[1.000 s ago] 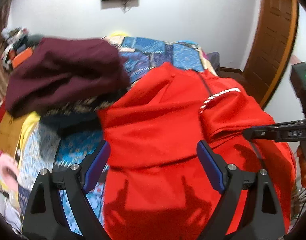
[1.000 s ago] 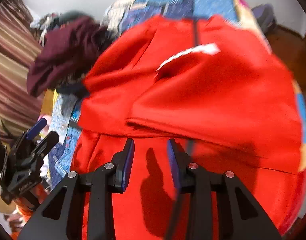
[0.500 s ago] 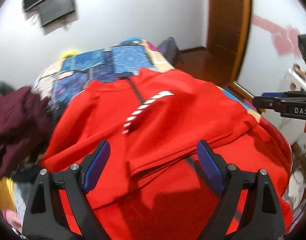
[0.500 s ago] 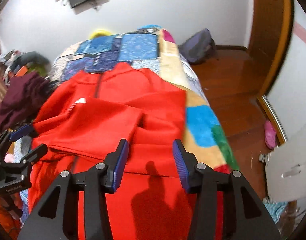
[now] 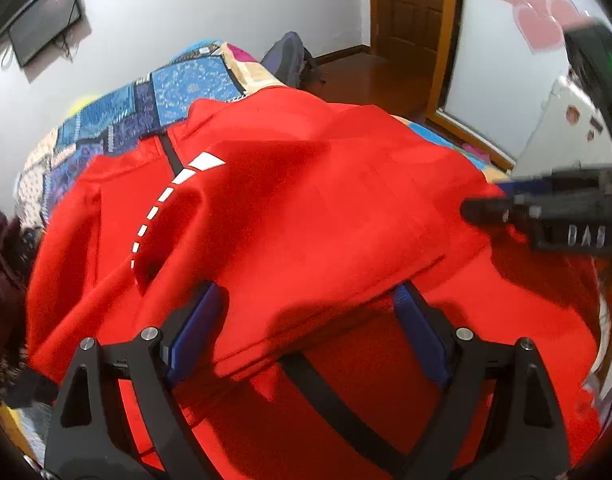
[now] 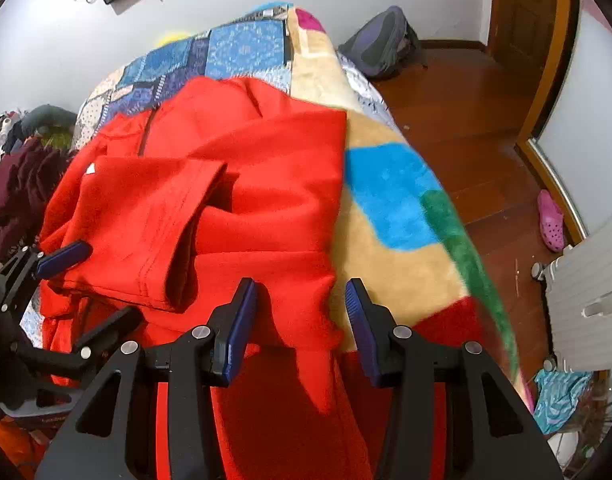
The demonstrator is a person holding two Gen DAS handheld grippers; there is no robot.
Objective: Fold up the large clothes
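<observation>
Left gripper (image 5: pixel 306 330) wide open, nothing held, poised over near fold edge of red jacket (image 5: pixel 306 208). Right gripper (image 6: pixel 296 326) part open, jaws just widened, cloth hem between them but pads not pressing. Jacket lies spread on patchwork blanket (image 6: pixel 394 200), sleeve (image 6: pixel 146 216) already folded across chest. Best approach, judged: pinch both lower corners evenly, lift together, lay hem toward collar (image 5: pixel 210 114). Beyond: backpack (image 6: pixel 382 46), door (image 5: pixel 414 12).

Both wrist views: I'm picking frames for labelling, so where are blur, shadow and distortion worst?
Left wrist view: the right gripper is motion-smeared; shadow falls across the red jacket. Right wrist view: mostly sharp, the blanket edge smeared; fisheye bends both.
</observation>
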